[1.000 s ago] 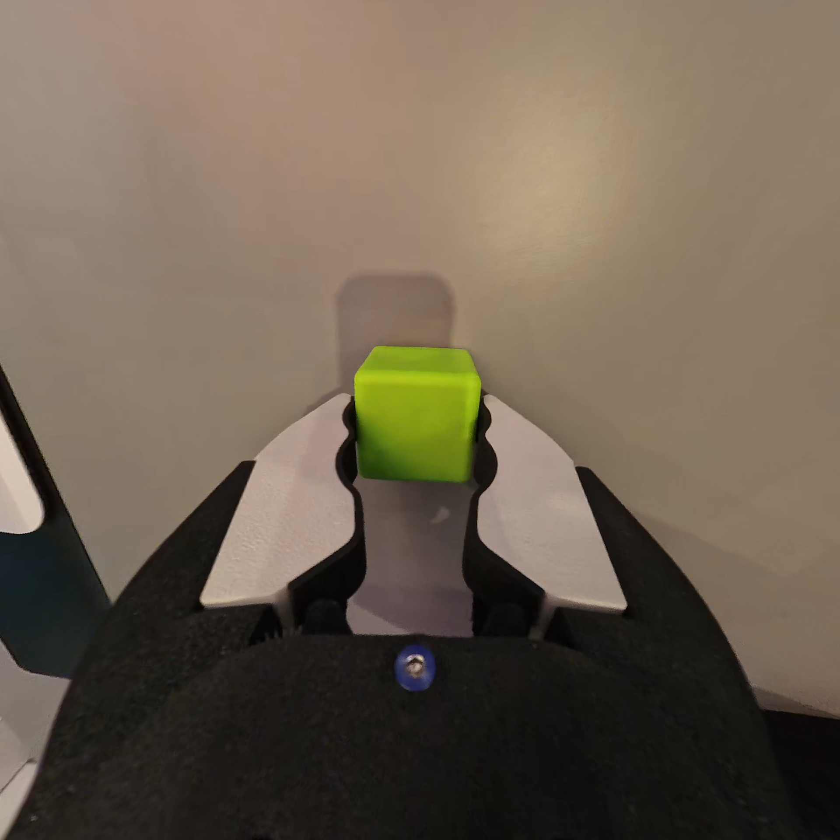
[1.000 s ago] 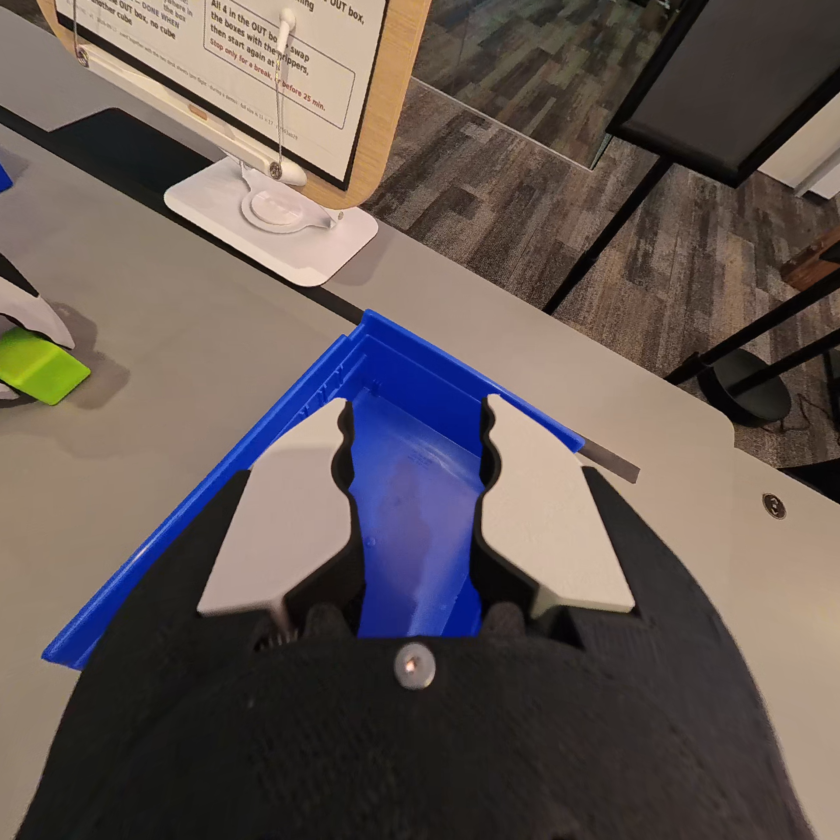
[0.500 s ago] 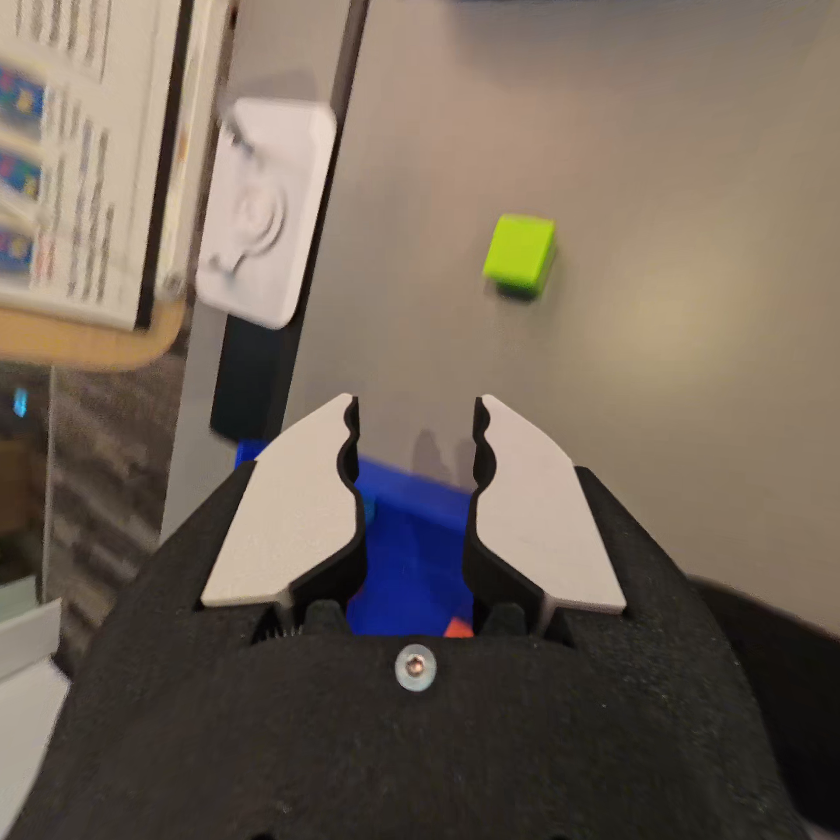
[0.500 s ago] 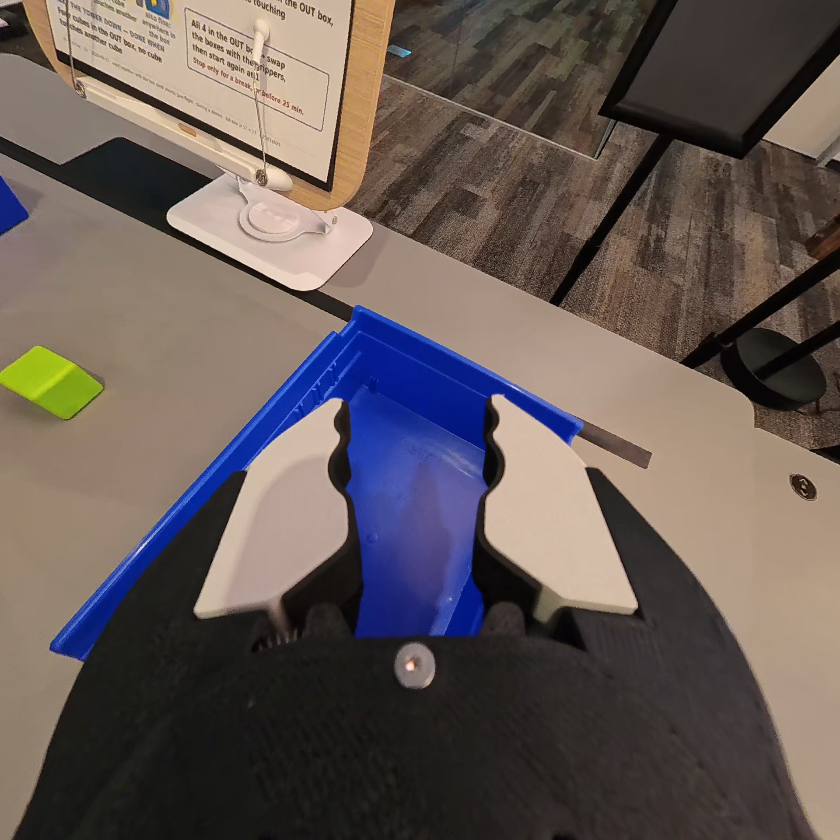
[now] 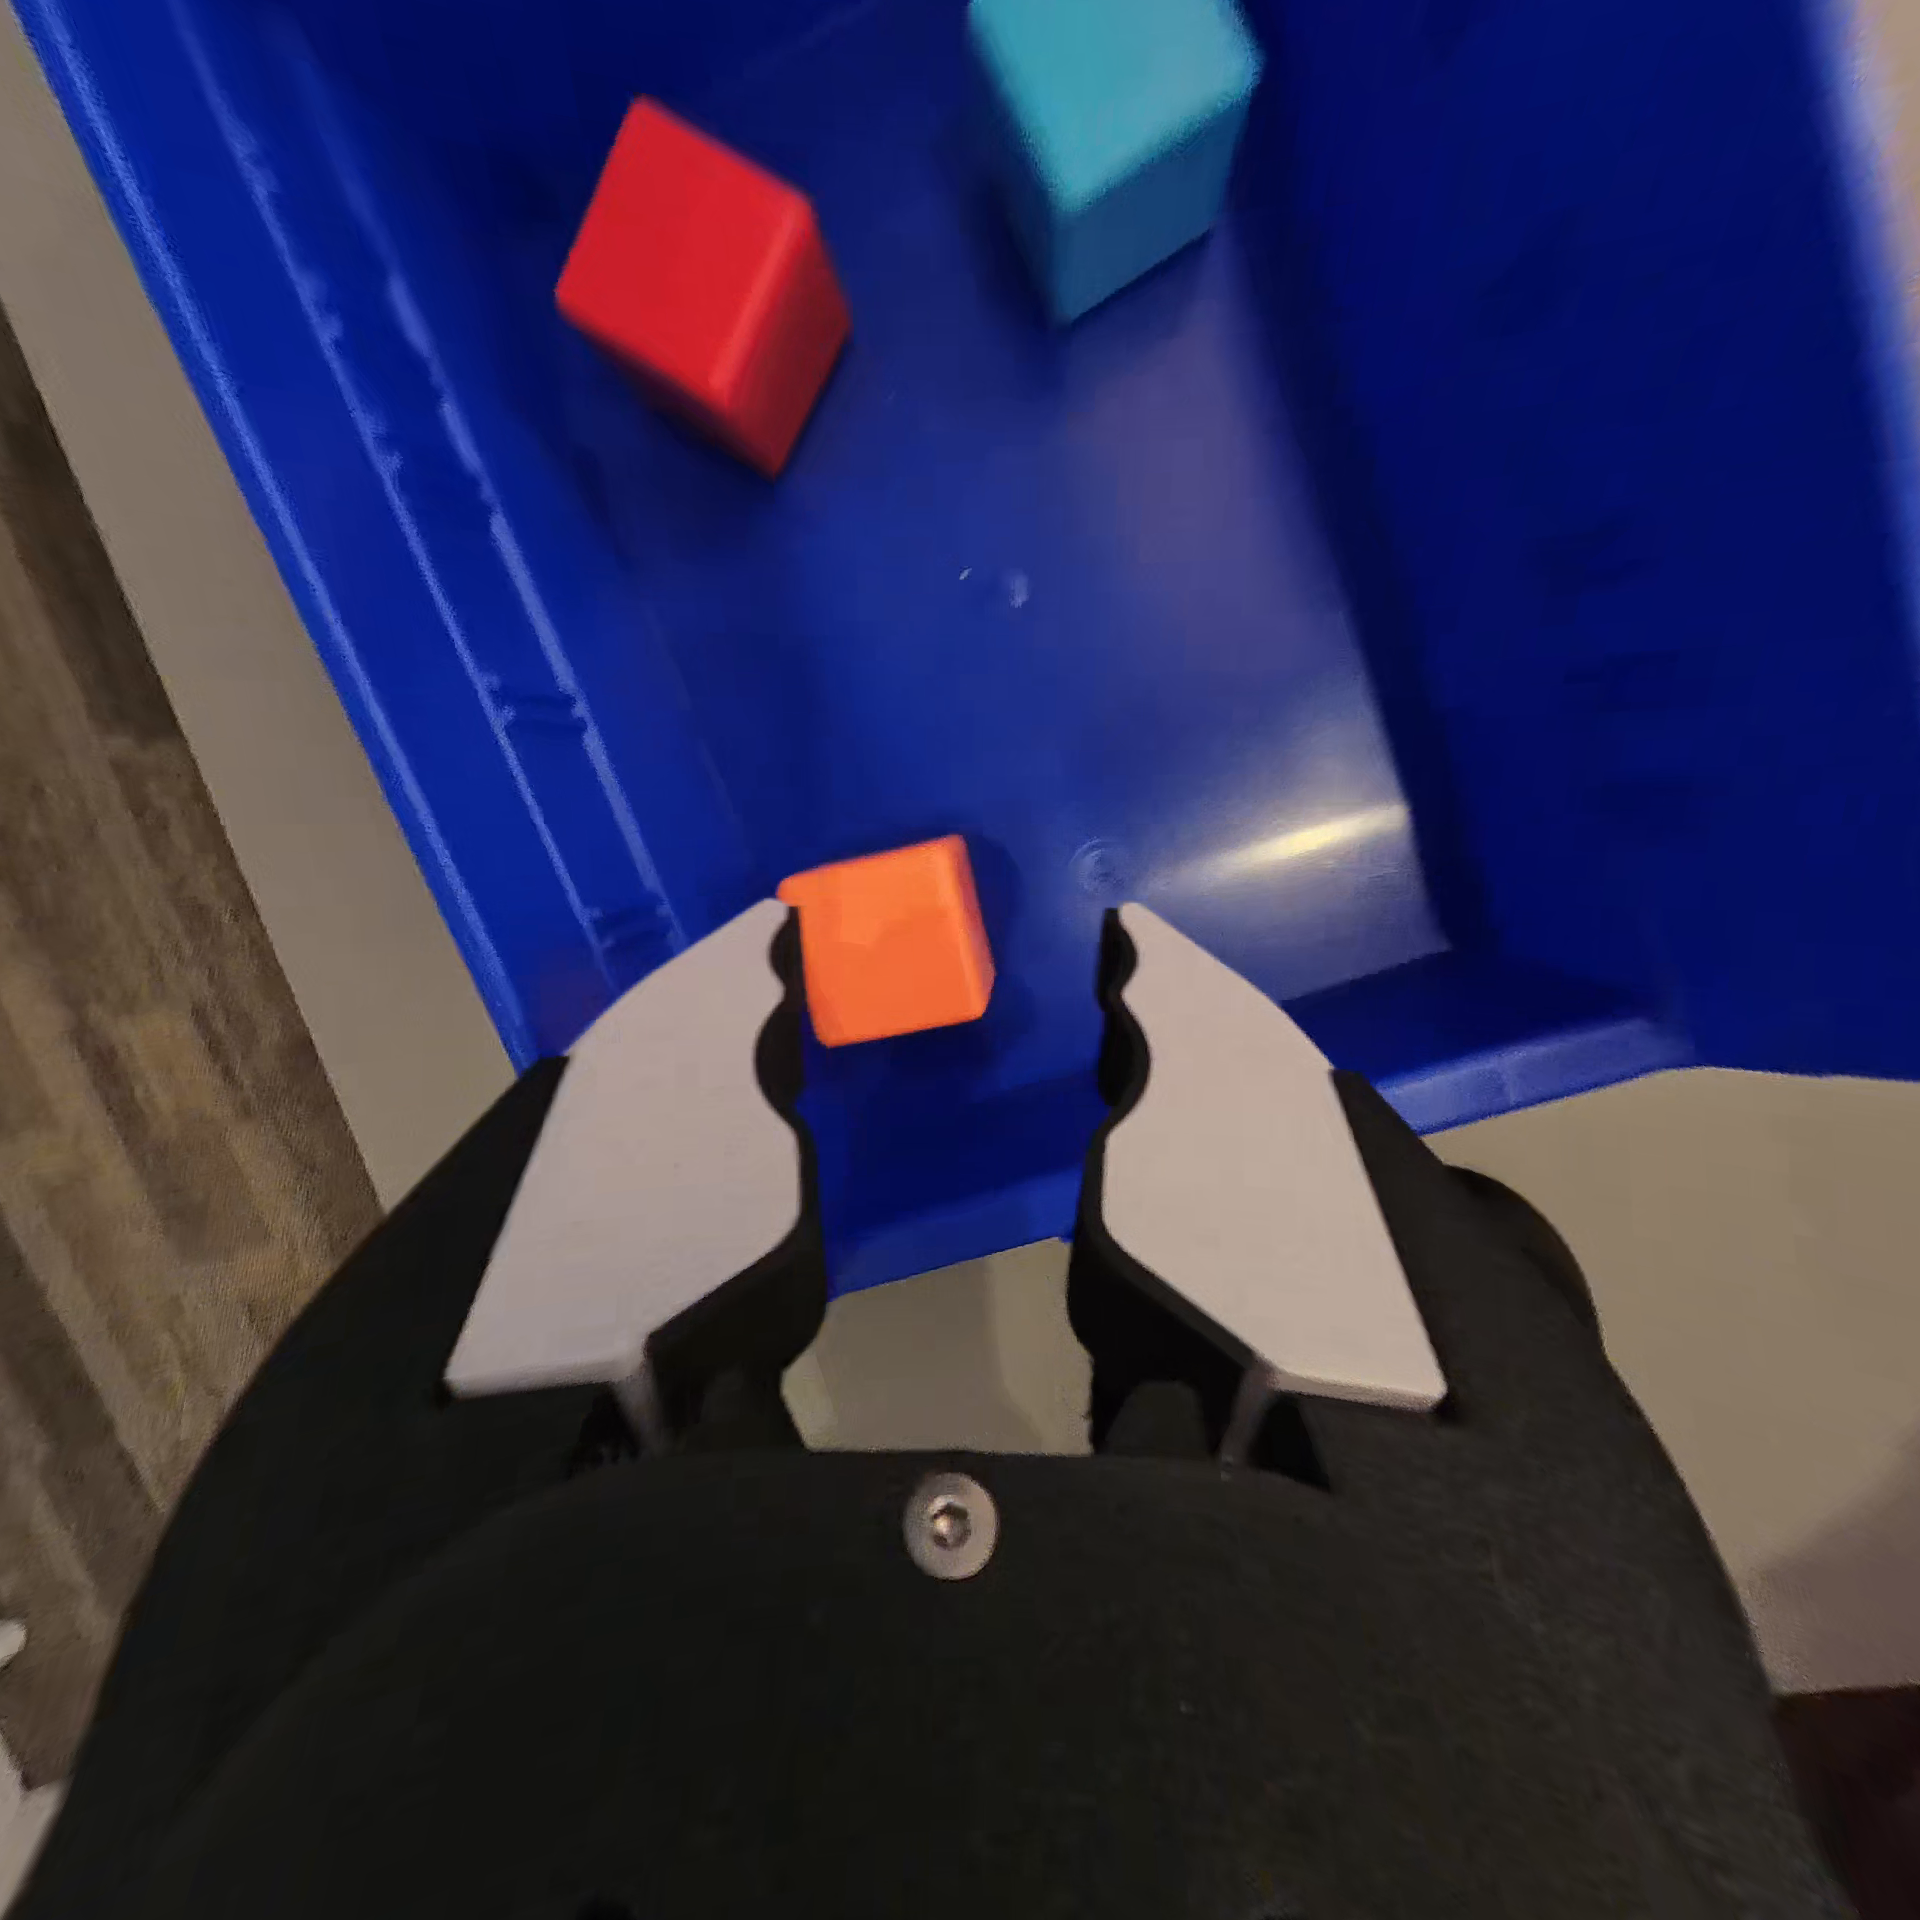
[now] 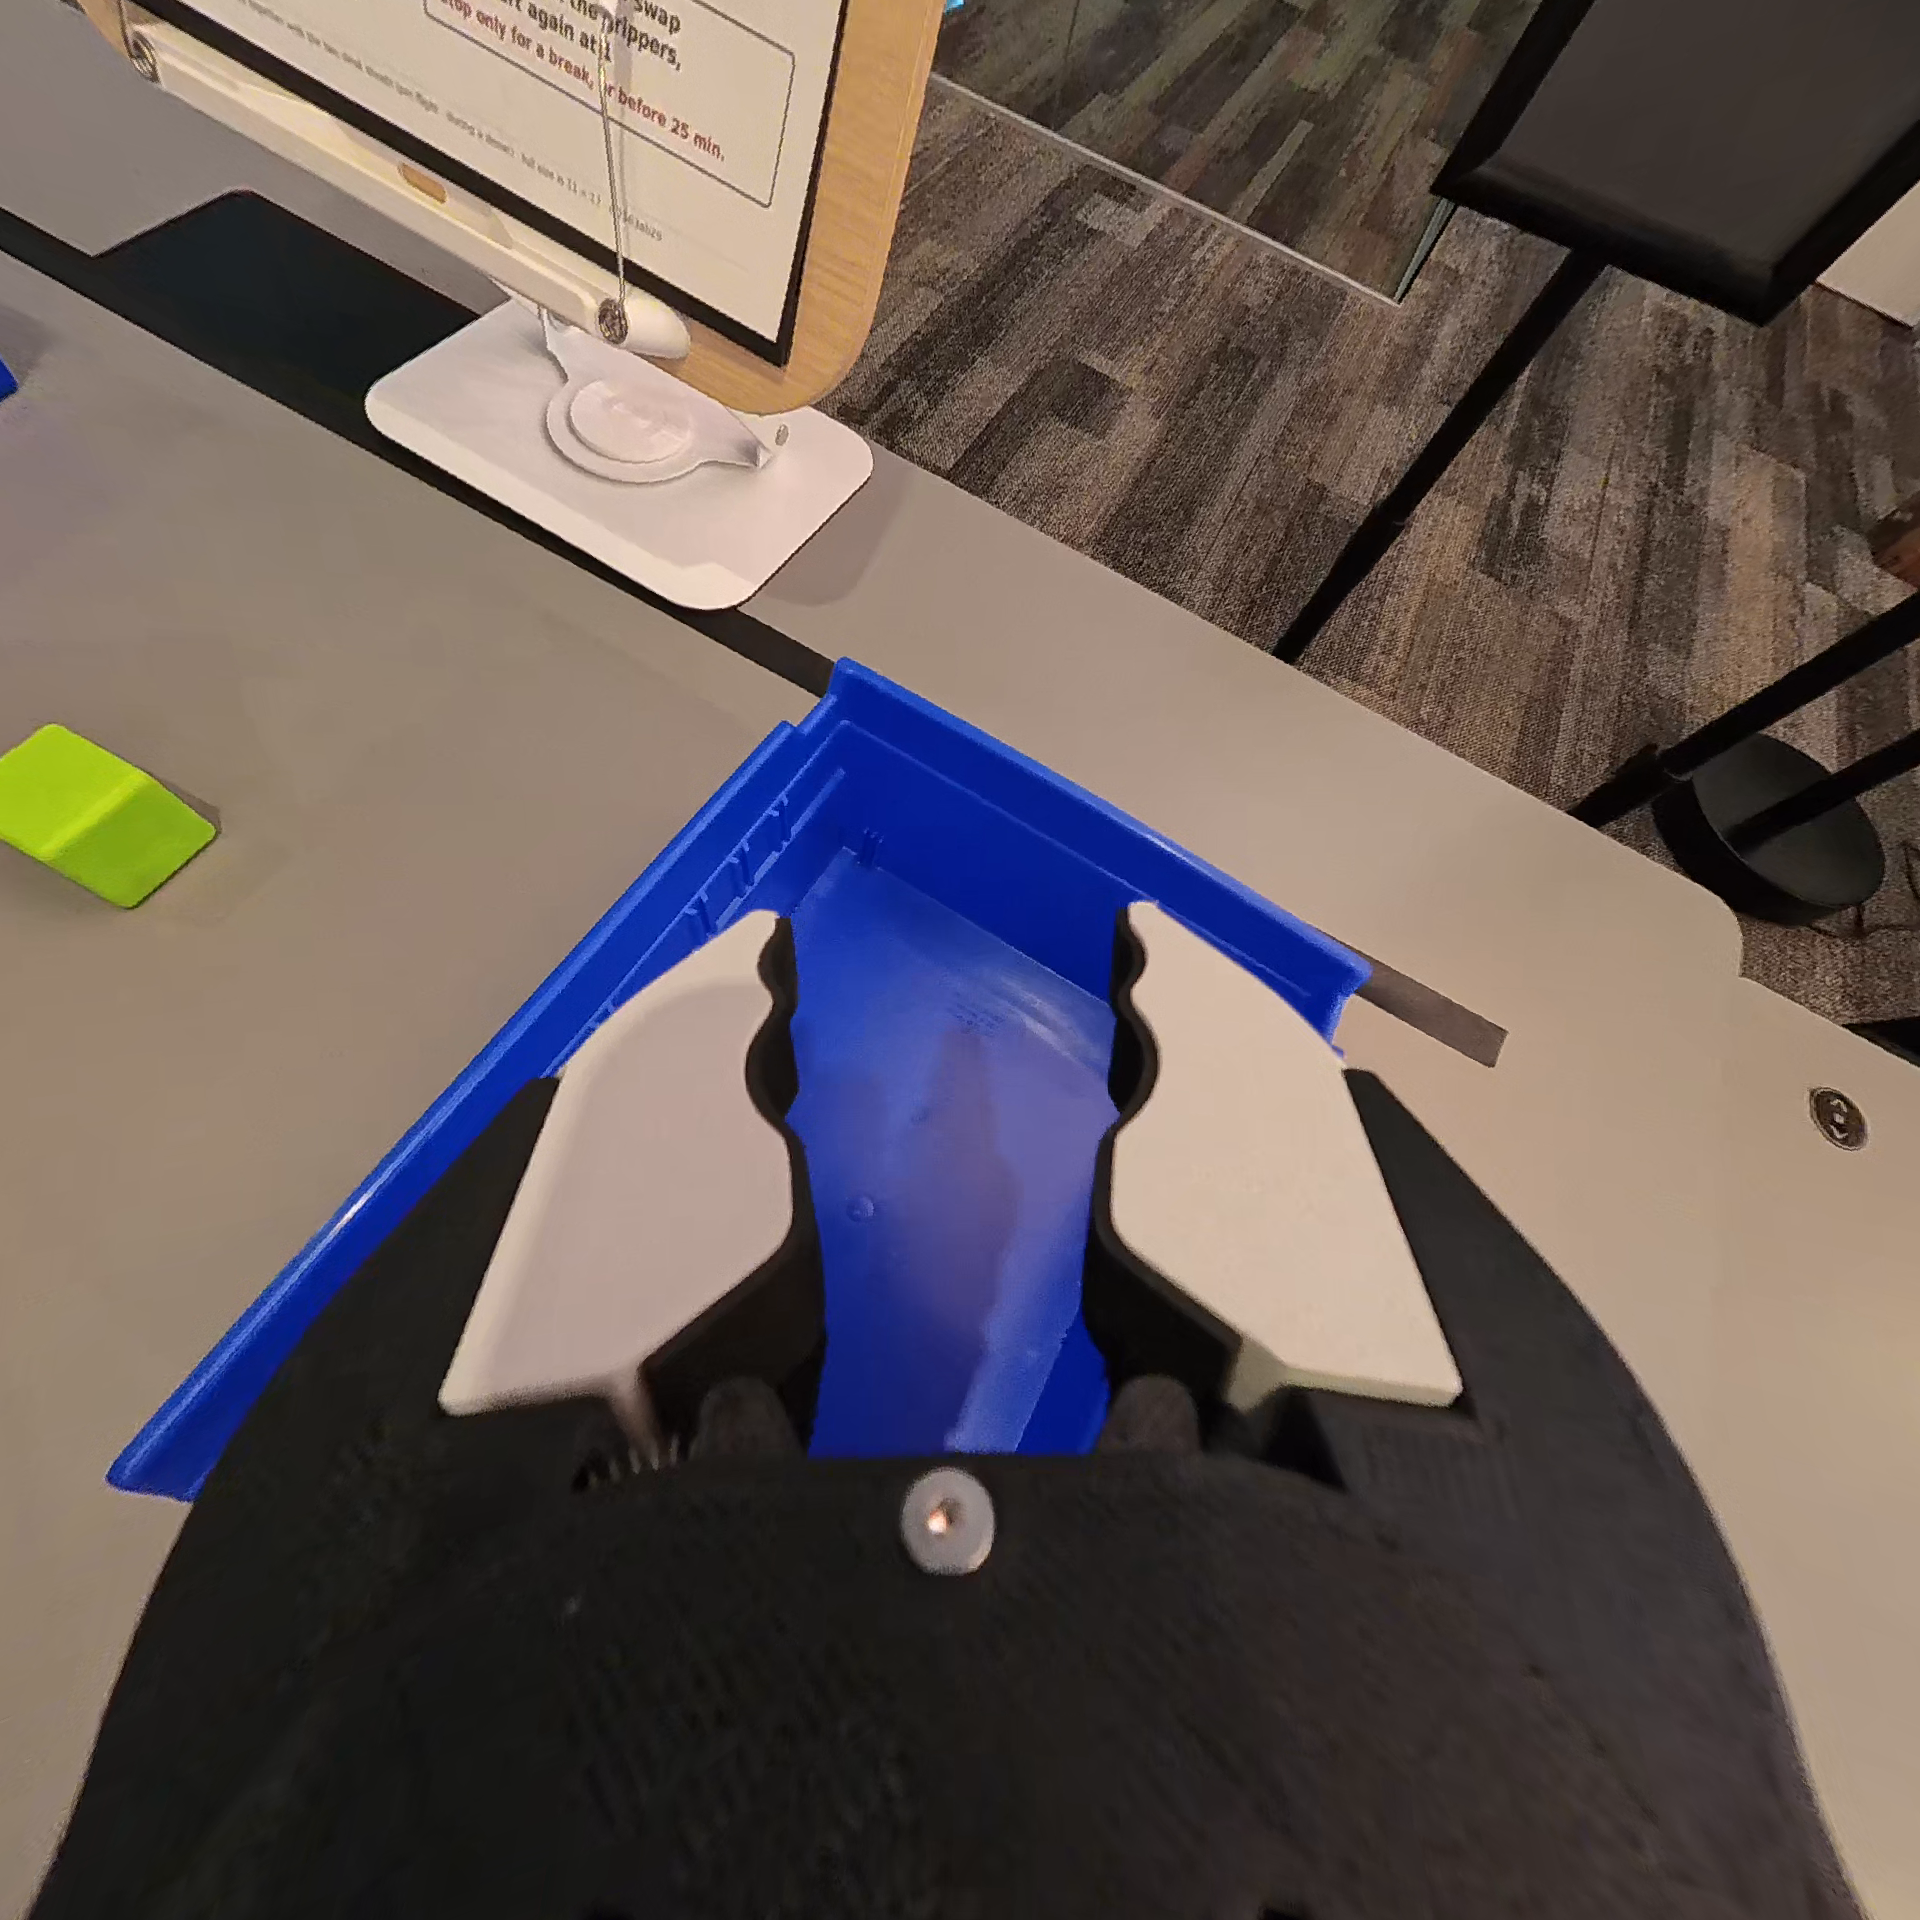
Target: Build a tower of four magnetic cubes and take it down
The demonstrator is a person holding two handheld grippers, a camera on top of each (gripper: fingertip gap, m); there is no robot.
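Left wrist view: my left tongs (image 5: 948, 914) are wide open and hold nothing. They hang over a blue bin (image 5: 1558, 520). An orange cube (image 5: 891, 940) sits between the tips, by the left one. A red cube (image 5: 707, 275) and a teal cube (image 5: 1117, 145) lie ahead, apart. My right tongs (image 6: 951, 920) are open and hold nothing, over another bin (image 6: 1039, 800). I see 1 green cube (image 6: 99, 816) far to their left on the table (image 6: 416, 727).

Showing orange cube (image 5: 891, 940), red cube (image 5: 701, 281), teal cube (image 5: 1117, 145) in blue bin (image 5: 1558, 520); lime-green cube (image 6: 99, 816) on grey table (image 6: 364, 675).
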